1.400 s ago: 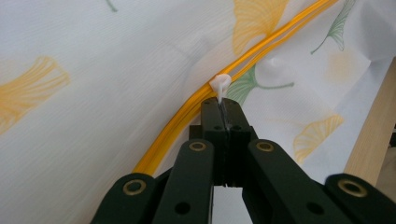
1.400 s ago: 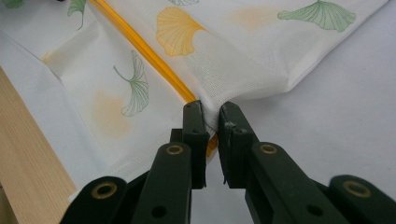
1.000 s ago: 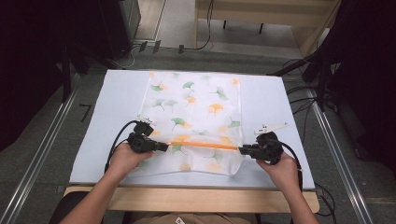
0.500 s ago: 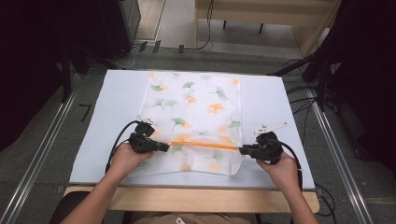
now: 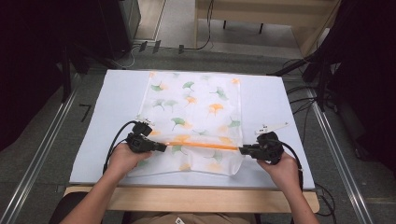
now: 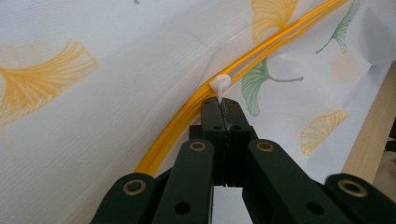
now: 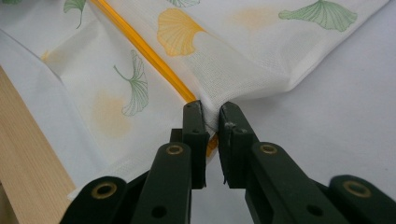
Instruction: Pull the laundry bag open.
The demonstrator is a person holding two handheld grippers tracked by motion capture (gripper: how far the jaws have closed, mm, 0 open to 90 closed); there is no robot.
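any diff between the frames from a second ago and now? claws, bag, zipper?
Nothing visibly changed. The left claw stays shut on the white zipper pull, the right claw stays clamped on the mesh bag at the other end of the orange zipper, and the bag lies in the same place on the white table.

- A white mat (image 5: 280,107) covers the table.
- The table's wooden edge (image 5: 196,198) shows along the near side.
- Metal rails (image 5: 39,154) run along the grey floor (image 5: 56,126) on both sides.
- Black cables (image 5: 308,93) lie on the floor at right.
- A wooden frame (image 5: 261,18) stands beyond the table.
- Dark equipment (image 5: 116,23) stands at upper left.
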